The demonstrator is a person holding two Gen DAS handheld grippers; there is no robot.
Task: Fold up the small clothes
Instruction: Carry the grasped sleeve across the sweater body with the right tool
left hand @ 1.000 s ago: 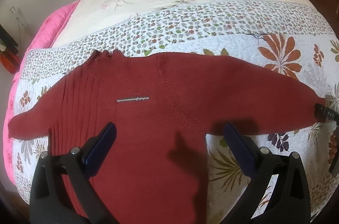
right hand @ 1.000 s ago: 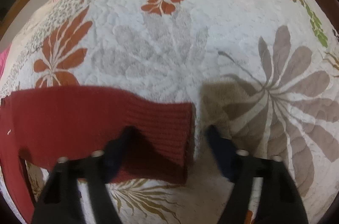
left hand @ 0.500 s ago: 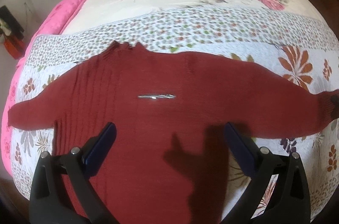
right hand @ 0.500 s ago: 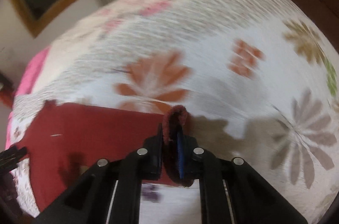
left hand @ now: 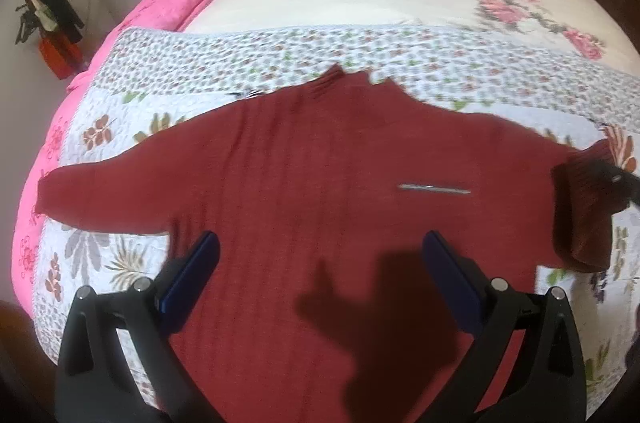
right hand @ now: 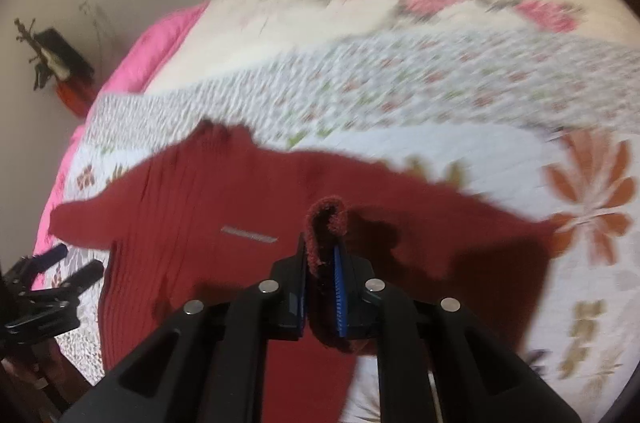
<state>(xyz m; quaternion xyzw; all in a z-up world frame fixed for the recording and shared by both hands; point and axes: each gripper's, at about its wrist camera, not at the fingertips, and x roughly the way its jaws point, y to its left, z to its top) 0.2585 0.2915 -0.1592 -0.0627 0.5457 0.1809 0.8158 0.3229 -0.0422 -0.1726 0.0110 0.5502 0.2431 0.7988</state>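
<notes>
1. On the bed (left hand: 280, 51), over a floral quilt, lies the red sweater (left hand: 304, 183), spread flat with its neck pointing away; the body is between two outstretched sleeves.
2. Far left: left sleeve (left hand: 100, 195) flat on the quilt, untouched, cuff toward the pink edge.
3. Left gripper (left hand: 320, 279): jaws wide apart, holding nothing, hovering above the lower body of the sweater.
4. Centre-right of chest: small silver bar (left hand: 434, 188), likely a trim or pin; avoid pinching there.
5. Right gripper (right hand: 322, 297): jaws closed on the ribbed cuff (right hand: 326, 219) of the right sleeve, cuff lifted off the bed and bunched between the pads.
6. Handling judgement: knit looks soft, light, limp and stretchy; it drapes wherever unsupported. Ribbed cuffs, hem and shoulder seams appear the firmest holds. A single-point grip lets the sleeve sag, so it should be laid across the chest low and slow.
</notes>
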